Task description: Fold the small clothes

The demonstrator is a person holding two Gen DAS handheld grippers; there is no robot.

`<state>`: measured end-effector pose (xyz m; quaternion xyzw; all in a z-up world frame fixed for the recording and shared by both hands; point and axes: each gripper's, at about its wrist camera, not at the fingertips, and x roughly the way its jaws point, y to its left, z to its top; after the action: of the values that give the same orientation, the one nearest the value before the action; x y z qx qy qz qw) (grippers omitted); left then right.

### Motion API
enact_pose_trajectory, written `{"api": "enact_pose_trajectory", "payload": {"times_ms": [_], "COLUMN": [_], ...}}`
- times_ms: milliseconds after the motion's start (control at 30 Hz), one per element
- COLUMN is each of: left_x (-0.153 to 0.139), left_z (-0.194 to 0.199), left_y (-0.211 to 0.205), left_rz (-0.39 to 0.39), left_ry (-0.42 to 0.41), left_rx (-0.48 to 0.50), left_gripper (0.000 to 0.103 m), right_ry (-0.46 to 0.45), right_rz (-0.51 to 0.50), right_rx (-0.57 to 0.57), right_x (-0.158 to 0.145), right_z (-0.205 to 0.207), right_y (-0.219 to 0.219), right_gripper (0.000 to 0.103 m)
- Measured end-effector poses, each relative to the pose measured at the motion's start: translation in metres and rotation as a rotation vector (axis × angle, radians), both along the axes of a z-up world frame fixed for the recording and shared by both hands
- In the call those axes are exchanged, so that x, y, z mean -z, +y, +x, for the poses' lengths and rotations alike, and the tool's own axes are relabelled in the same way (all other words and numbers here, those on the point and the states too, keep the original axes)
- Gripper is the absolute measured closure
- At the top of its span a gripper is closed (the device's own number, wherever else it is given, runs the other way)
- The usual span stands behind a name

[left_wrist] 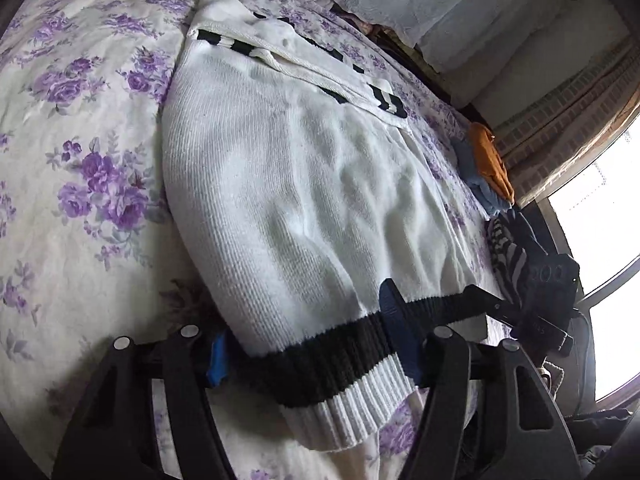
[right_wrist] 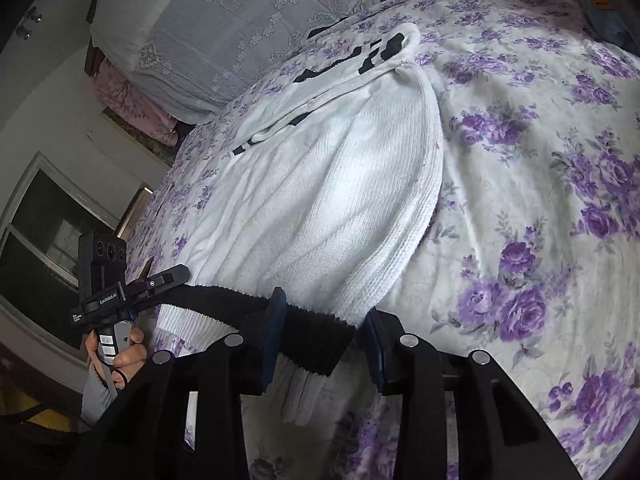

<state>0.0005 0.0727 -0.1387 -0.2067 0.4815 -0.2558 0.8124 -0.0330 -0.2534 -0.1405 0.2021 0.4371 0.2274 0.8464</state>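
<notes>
**Hem end taken up, the cross fold yet to come**

Purple-flowered bedding (left_wrist: 80,184) covers the bed where the work is done, with a pale lace-patterned pillow (right_wrist: 224,36) at its head and a window to one side. On it lies the white knitted sweater with a black band and white ribbing at the hem (left_wrist: 288,184), stretched lengthwise away from both cameras. Its far end shows black-and-white striped trim lying over the body, and the long side edges look doubled under — so the sleeves and sides seem already turned in, leaving a narrow strip.

The left tongs (left_wrist: 308,356) stand part-spread, straddling the black hem band; whether their blue pads actually press the knit cannot be told from this view. The right tongs (right_wrist: 324,344) sit at the other hem corner with the band between their blue pads, the left pad against the cloth — they appear to pinch it, though the right pad's contact is not clear. A hand (right_wrist: 120,356) grips the handle of the left device.

What is left, by this reading, is the cross fold: hem end carried up toward the collar, then smoothing. Beyond the sweater, an orange cloth on a blue one (left_wrist: 488,160) and a dark striped garment (left_wrist: 508,248) lie near the bed's edge; whether folded or waiting cannot be told.
</notes>
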Motion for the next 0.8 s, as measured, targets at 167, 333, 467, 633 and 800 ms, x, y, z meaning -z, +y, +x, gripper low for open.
{"api": "enact_pose_trajectory", "payload": {"times_ms": [167, 333, 467, 633, 800], "left_x": [0.003, 0.004, 0.0, -0.004, -0.022], "left_z": [-0.017, -0.001, -0.015, -0.013, -0.003], "left_y": [0.005, 0.002, 0.004, 0.006, 0.004], "left_rz": [0.006, -0.028, 0.02, 0.029, 0.073], "left_ry": [-0.018, -0.007, -0.052, -0.065, -0.113], "left_rx": [0.029, -0.008, -0.007, -0.012, -0.023], "left_gripper": [0.049, 0.05, 0.081, 0.083, 0.083], "right_ry": [0.019, 0.001, -0.049, -0.088, -0.13], "right_rz": [0.046, 0.044, 0.021, -0.005, 0.021], "right_rx": [-0.018, 0.005, 0.0, -0.006, -0.006], "right_x": [0.007, 0.005, -0.001, -0.012, -0.031], "right_z": [-0.002, 0.006, -0.003, -0.004, 0.004], "right_y": [-0.006, 0.0, -0.001, 0.001, -0.004], "right_gripper": [0.074, 0.076, 0.087, 0.087, 0.088]}}
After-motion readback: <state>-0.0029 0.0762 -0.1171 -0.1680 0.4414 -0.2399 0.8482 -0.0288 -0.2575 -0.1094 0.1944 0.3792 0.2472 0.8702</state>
